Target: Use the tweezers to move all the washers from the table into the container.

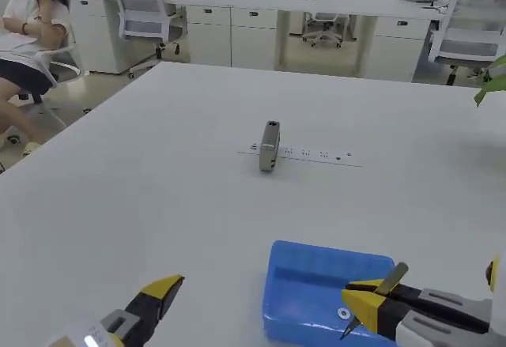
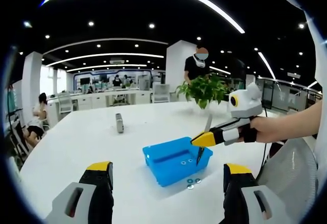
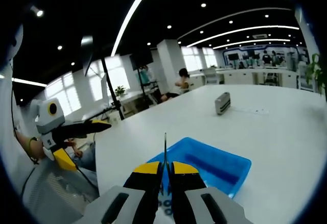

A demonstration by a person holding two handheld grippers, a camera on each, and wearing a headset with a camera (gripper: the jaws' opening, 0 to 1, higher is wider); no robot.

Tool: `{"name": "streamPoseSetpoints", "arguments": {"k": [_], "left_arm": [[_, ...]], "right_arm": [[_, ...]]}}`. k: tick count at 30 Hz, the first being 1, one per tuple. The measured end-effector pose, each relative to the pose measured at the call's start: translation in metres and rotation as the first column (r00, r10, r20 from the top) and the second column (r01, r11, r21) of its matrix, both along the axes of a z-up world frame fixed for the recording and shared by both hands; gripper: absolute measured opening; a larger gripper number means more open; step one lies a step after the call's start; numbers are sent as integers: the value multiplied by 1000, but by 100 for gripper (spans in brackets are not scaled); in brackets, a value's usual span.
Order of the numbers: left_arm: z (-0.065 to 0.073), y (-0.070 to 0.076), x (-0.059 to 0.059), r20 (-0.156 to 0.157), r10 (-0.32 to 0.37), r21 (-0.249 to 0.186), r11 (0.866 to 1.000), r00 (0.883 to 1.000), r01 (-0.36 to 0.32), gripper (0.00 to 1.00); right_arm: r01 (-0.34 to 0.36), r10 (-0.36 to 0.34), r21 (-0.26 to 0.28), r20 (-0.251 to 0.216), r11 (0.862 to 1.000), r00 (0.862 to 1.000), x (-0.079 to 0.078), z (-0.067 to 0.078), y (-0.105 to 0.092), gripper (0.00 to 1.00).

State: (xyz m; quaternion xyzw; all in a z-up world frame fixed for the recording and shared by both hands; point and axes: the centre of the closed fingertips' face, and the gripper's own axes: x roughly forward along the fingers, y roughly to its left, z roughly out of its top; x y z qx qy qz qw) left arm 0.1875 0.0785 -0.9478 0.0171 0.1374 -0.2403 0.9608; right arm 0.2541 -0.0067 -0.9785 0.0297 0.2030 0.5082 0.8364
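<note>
Over the blue container (image 1: pixel 316 276), on the near part of the white desk (image 1: pixel 158 165), the right gripper (image 3: pixel 164 168) has its fingers pressed together on the middle of the tweezers (image 2: pixel 203 142). The tweezers stand steep. Their long line runs from the back end, up high, down to the sharp tips, which point into the container, close to its floor. I cannot tell if the tips hold anything right now. 2 washers (image 2: pixel 186 161) lie inside the container. About 3 loose washers (image 2: pixel 192 182) sit on the desk just beside its near wall, as the left gripper view shows. The left gripper (image 2: pixel 167 167) hangs near the container with its fingers spread wide, pinching nothing. What could go wrong? The loose washers are small, flat and thin, so the tips may slide off one or flick it away across the desk. Only 2 fingers hold the tweezers, so a hard push on the tips could twist them in the grip. Nothing holds the container, so a bump from the tips on its wall could shove it, maybe onto the loose washers. A small grey box (image 1: pixel 269 146) lies in the middle of the desk, well apart from all this.
</note>
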Motion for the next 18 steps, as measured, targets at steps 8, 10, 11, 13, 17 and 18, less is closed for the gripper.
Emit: {"name": "streamPoseSetpoints", "arguments": {"k": [8, 10, 11, 13, 17, 18], "left_arm": [[-1, 0, 0, -3, -1, -2, 1000, 1000, 1, 90], [-1, 0, 0, -5, 1, -2, 1000, 1000, -1, 90], [-1, 0, 0, -5, 3, -1, 1000, 1000, -3, 90], [-1, 1, 0, -6, 4, 0, 1000, 1000, -4, 90], [-1, 1, 0, -8, 5, -1, 1000, 1000, -5, 90], [-1, 1, 0, -6, 5, 0, 1000, 1000, -5, 90]], "right_arm": [[-17, 17, -19, -1, 1000, 1000, -5, -5, 2, 3], [-23, 23, -24, -5, 999, 1000, -7, -8, 3, 3], [-25, 25, -27, -6, 999, 1000, -8, -9, 3, 3], [-30, 29, -37, -7, 999, 1000, -9, -12, 4, 3], [-38, 37, -56, -15, 998, 999, -12, -20, 4, 3], [-40, 39, -61, -17, 997, 999, -13, -21, 3, 3]]}}
